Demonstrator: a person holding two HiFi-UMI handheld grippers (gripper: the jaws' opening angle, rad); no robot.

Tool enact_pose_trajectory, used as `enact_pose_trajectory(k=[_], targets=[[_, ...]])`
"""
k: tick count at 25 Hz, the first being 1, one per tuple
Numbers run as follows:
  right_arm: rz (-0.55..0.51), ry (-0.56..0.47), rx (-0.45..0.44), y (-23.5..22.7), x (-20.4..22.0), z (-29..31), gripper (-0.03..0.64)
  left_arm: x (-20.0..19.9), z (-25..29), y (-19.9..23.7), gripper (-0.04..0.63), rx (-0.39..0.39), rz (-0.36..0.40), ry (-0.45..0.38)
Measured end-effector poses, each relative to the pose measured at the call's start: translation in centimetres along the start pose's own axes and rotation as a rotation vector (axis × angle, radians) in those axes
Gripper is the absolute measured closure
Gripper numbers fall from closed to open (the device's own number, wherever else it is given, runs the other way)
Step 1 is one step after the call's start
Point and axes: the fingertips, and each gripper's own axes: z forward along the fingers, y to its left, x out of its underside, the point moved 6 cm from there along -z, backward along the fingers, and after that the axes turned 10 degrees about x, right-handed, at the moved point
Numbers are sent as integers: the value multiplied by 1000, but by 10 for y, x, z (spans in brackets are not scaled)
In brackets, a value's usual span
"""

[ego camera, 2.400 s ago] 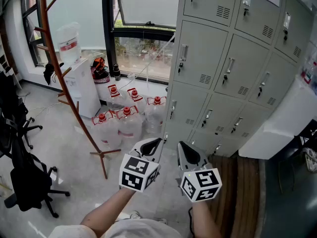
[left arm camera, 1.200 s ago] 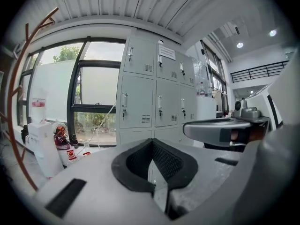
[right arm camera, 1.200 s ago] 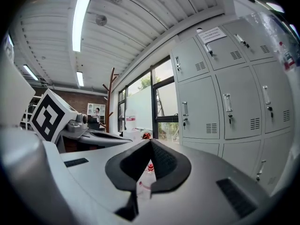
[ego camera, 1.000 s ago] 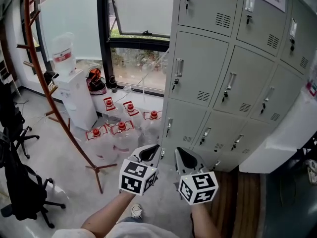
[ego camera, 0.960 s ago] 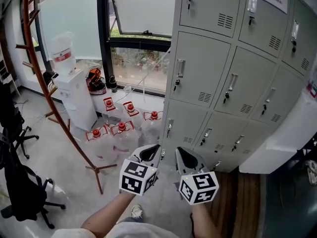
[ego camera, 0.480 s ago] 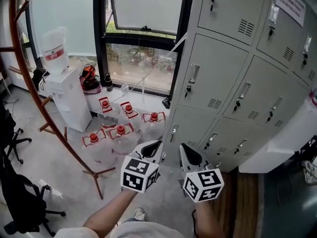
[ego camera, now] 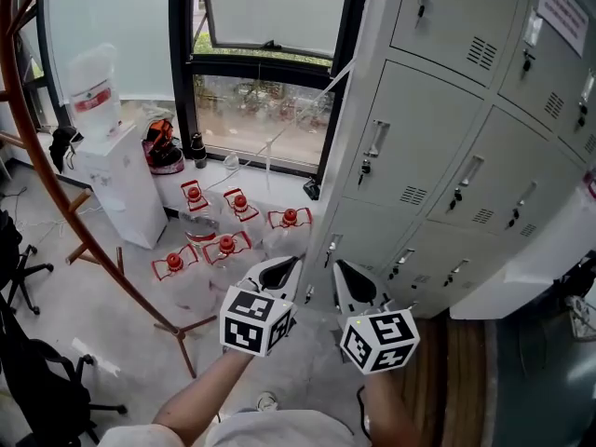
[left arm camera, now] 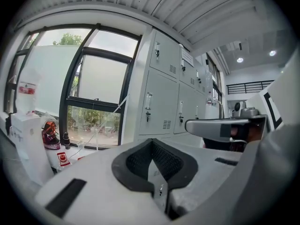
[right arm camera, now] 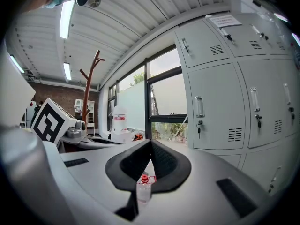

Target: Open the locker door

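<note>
A bank of grey metal lockers [ego camera: 438, 147] fills the right of the head view, every door closed, each with a chrome handle and a key lock. The middle-row door at the left end [ego camera: 396, 138] has its handle [ego camera: 376, 142] above and ahead of both grippers. My left gripper [ego camera: 295, 262] and right gripper [ego camera: 338, 267] are held side by side, low in the middle, apart from the lockers, both shut and empty. The left gripper view looks over the shut left gripper [left arm camera: 152, 142] to the lockers [left arm camera: 161, 102]. Past the shut right gripper [right arm camera: 150, 142] stands a door [right arm camera: 220, 107] with its handle [right arm camera: 198, 108].
Several water jugs with red caps [ego camera: 228, 245] stand on the floor by the lockers' left end. A white water dispenser [ego camera: 107, 170], a wooden coat stand [ego camera: 56, 184] and a black office chair [ego camera: 28, 380] are at left. A window [ego camera: 270, 54] is behind; a white cabinet [ego camera: 549, 250] at right.
Both grippers have been carried forward together toward the lockers, which now look nearer and larger. Their jaws have stayed shut.
</note>
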Motion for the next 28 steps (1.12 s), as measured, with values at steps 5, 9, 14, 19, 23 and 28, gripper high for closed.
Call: enact_pose_trajectory(k=[5, 9, 14, 19, 23, 28], targets=[[11, -25, 20, -9, -5, 14, 619, 1, 15, 12, 589, 21, -3, 15], [17, -40, 34, -21, -8, 27, 619, 0, 31, 20, 589, 33, 3, 25], [10, -72, 43, -42, -16, 52, 619, -9, 60, 33, 589, 43, 21, 24], [8, -89, 39, -68, -26, 88, 619, -23, 96, 50, 589, 40, 35, 26], [-3, -105, 31, -95, -38, 121, 620, -37, 131, 66, 589, 24, 38, 20], [-12, -111, 11, -124, -47, 158, 619, -47, 169, 84, 589, 1, 30, 25]])
